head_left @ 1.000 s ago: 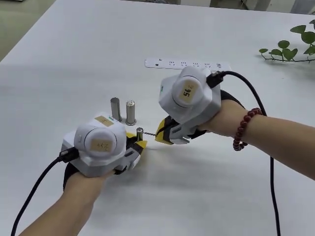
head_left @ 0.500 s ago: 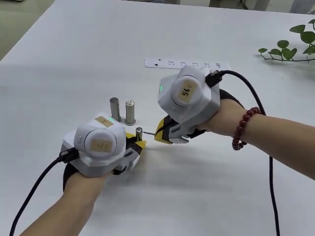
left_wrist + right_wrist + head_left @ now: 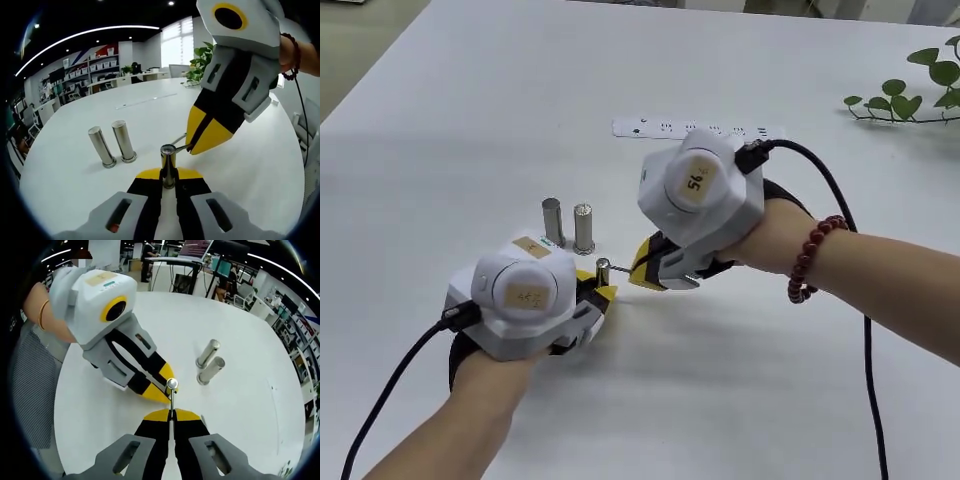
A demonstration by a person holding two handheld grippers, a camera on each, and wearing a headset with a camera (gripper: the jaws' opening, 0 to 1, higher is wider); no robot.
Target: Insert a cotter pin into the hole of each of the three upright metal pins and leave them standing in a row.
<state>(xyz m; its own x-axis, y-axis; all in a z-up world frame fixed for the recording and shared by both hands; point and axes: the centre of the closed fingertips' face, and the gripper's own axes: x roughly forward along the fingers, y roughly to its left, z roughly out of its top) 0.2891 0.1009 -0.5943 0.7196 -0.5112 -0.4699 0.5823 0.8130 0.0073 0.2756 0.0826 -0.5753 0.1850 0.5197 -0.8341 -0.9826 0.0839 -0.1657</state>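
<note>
My left gripper (image 3: pixel 168 175) is shut on the base of a small upright metal pin (image 3: pixel 167 159), which also stands at the table's middle (image 3: pixel 603 271) in the head view. My right gripper (image 3: pixel 171 414) is shut on a thin cotter pin (image 3: pixel 171 401) whose far end touches the top of that metal pin (image 3: pixel 172 384). The right gripper (image 3: pixel 200 142) comes in from the right in the left gripper view, its yellow tips at the pin's head. Two taller metal pins (image 3: pixel 568 227) stand side by side just behind, also seen in both gripper views (image 3: pixel 112 143) (image 3: pixel 210 361).
A white power strip (image 3: pixel 698 129) lies further back on the white table (image 3: pixel 470 120). Green plant leaves (image 3: pixel 910 95) reach in at the far right. Black cables trail from both grippers toward the near edge.
The right gripper has crept slightly left toward the held metal pin. The left gripper and the two rear pins have stayed put.
</note>
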